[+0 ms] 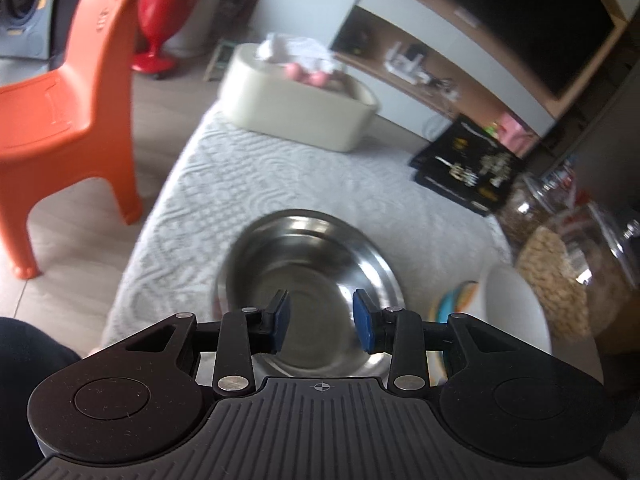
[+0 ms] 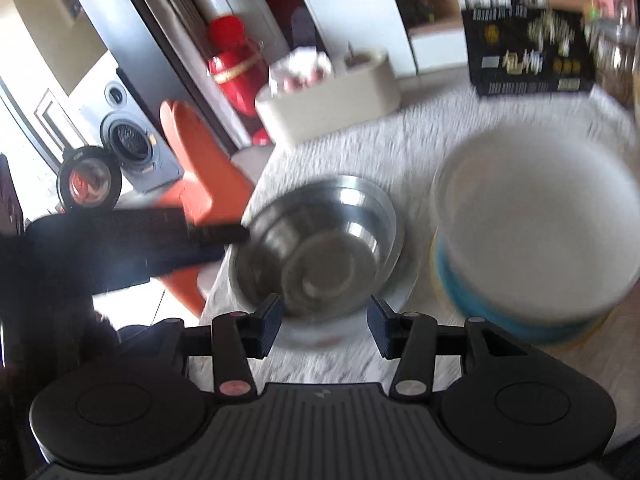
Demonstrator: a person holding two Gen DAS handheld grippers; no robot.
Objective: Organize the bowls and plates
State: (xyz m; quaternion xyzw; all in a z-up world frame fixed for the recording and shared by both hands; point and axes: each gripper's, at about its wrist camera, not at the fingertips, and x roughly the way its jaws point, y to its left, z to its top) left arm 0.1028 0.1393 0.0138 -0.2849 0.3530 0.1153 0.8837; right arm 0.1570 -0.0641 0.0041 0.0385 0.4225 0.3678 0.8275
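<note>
Above the steel bowl (image 1: 308, 280), both grippers — left (image 1: 321, 322), right (image 2: 325, 322) — gape, holding nothing.

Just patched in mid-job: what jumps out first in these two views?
The steel bowl sits mid-table on the white cloth, right ahead of the open left claw. To its right a white bowl tops a stack with blue and yellow rims; the right claw is open, holding nothing. An orange chair stands off the table's left edge.
</note>
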